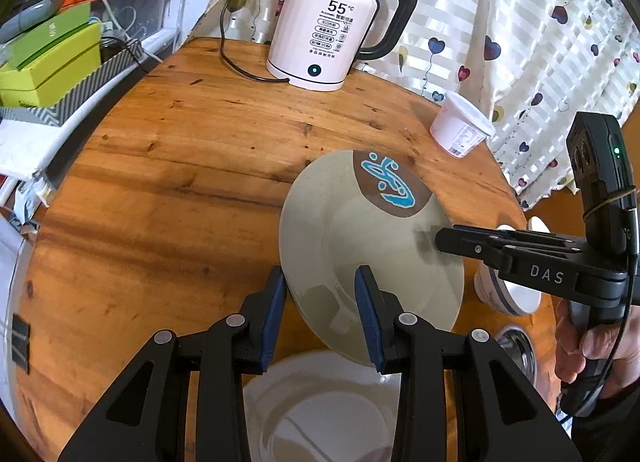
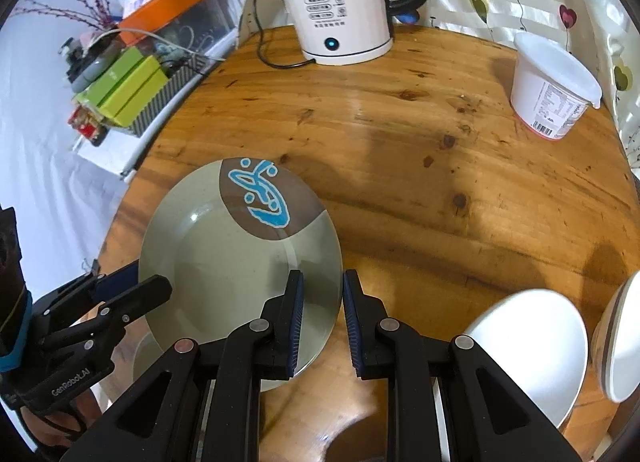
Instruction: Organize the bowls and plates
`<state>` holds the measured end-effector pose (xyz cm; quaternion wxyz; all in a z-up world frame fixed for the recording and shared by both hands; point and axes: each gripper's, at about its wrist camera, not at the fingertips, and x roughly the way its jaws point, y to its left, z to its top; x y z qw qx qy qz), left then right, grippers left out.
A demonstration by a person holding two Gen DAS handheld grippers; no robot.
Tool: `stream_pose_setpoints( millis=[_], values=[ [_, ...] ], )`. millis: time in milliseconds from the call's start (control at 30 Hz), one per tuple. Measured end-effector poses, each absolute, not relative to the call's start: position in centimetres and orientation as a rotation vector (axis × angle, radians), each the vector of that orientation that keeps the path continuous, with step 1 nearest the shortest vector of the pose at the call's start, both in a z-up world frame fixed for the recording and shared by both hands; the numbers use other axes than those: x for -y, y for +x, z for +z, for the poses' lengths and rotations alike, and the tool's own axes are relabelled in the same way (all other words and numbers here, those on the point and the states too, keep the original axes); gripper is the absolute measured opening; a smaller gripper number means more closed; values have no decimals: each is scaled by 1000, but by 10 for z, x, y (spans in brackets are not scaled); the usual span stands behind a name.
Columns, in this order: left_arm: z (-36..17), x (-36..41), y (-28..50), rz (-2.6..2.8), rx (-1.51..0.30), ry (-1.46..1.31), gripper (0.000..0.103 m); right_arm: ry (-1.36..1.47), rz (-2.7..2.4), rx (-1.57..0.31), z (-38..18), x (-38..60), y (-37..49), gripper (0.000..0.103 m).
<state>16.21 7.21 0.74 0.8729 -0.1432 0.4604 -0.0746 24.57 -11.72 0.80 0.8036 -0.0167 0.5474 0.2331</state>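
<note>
A grey-green plate (image 1: 360, 230) with a brown patch and blue design is held tilted above the wooden table (image 1: 168, 166); it also shows in the right wrist view (image 2: 224, 262). My left gripper (image 1: 320, 314) straddles its near-left rim, jaws open. My right gripper (image 2: 322, 322) straddles its right rim, jaws also apart around the edge; it shows from the side in the left wrist view (image 1: 444, 240). A white plate (image 1: 320, 414) lies below the held plate. A white bowl (image 2: 532, 350) sits at the right, with another bowl (image 2: 620, 338) beside it.
A white electric kettle (image 1: 324, 34) with its cord stands at the table's far edge. A white lidded tub (image 2: 552, 82) stands at the far right. A metal bowl (image 1: 518, 346) and a striped bowl (image 1: 504, 294) sit at the right. Boxes (image 1: 52, 62) crowd the left shelf.
</note>
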Motion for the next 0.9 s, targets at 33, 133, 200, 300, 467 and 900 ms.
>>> stream_pose_setpoints(
  millis=[33,133,200,300,467,900],
  values=[
    [9,-73,158,-153,-960,-300,37,-35,503,-1172,9,117,242,19],
    [12,-76,144,-147,-953,-304,37,-36,516,-1172,10,115,228,19],
    [13,-78,135,-143,-950,-308,37,-38,524,-1172,10,113,218,19],
    [12,-82,120,-129,-949,-315,37,-45,537,-1174,9,109,204,19],
    [7,-89,95,-108,-953,-333,37,-48,561,-1184,5,104,180,19],
    [-6,-94,52,-75,-966,-366,37,-56,596,-1207,-5,101,130,19]
  ],
)
